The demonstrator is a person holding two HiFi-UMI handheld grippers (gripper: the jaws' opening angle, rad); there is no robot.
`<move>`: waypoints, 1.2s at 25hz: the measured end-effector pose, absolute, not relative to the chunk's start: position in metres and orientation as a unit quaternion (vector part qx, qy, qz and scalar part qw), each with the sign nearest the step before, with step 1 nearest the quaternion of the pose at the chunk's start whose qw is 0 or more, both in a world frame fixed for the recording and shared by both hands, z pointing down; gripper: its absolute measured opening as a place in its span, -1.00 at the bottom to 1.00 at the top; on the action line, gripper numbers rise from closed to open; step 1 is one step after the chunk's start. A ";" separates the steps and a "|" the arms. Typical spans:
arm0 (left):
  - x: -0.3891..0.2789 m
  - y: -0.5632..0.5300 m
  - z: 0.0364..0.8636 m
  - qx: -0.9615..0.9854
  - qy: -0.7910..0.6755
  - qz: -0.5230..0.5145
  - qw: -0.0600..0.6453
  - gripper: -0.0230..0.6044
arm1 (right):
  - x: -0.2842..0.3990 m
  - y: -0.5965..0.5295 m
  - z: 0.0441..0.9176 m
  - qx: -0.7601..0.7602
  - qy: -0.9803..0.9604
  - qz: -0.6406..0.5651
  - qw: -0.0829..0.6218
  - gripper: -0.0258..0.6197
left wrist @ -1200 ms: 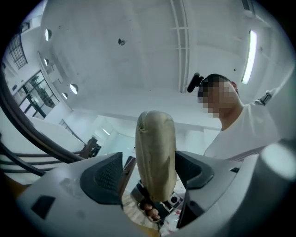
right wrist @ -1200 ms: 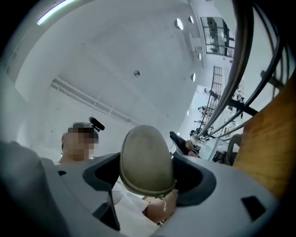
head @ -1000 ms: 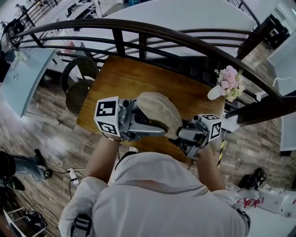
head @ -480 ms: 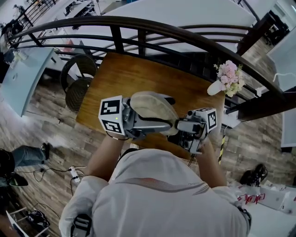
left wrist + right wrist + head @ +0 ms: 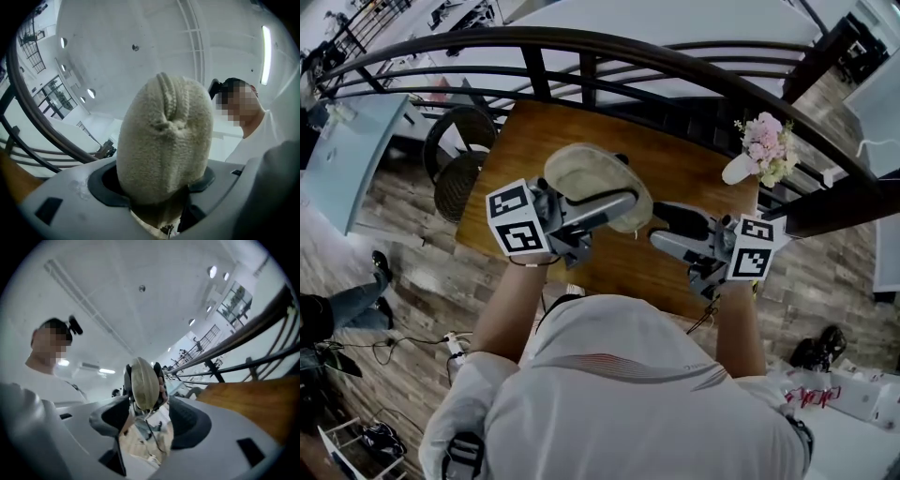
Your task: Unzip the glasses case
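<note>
The glasses case [image 5: 592, 181] is a cream, fuzzy oval pouch held above the wooden table [image 5: 553, 141]. My left gripper [image 5: 611, 202] is shut on it. In the left gripper view the case [image 5: 164, 140] fills the gap between the pads, with its zip seam on top. My right gripper [image 5: 659, 227] is just right of the case and does not touch it. Its jaws have just been closing, and nothing is clamped between them. In the right gripper view the case [image 5: 143, 383] shows beyond my right gripper [image 5: 145, 417], end on, between the left gripper's dark pads.
A white vase of pink flowers [image 5: 761, 161] stands at the table's right corner. A dark curved railing [image 5: 581, 52] runs behind the table. Two round chairs [image 5: 459, 173] stand to its left, on the wooden floor. A person's feet [image 5: 347, 300] show at far left.
The right gripper has pulled away to the right from the case's end and rolled over. The left gripper has carried the case up and left, tilting it.
</note>
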State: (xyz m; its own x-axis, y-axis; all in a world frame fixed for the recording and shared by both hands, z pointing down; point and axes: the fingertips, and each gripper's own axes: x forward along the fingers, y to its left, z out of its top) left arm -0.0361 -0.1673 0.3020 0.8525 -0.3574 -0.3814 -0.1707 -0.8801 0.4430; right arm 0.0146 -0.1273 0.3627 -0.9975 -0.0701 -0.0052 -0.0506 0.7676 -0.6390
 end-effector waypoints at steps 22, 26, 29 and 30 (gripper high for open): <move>-0.026 -0.196 0.339 0.924 -0.277 -0.148 0.217 0.03 | -0.007 -0.148 0.440 -0.205 0.931 -0.095 -0.285 -0.76; -0.026 -0.201 0.348 0.916 -0.297 -0.139 0.230 0.01 | -0.003 -0.154 0.445 -0.239 0.922 -0.054 -0.300 -0.76; -0.029 -0.203 0.354 0.911 -0.302 -0.138 0.245 0.00 | -0.003 -0.156 0.445 -0.253 0.917 -0.033 -0.307 -0.76; -0.030 -0.203 0.356 0.909 -0.302 -0.139 0.250 0.00 | -0.002 -0.157 0.445 -0.259 0.914 -0.025 -0.311 -0.76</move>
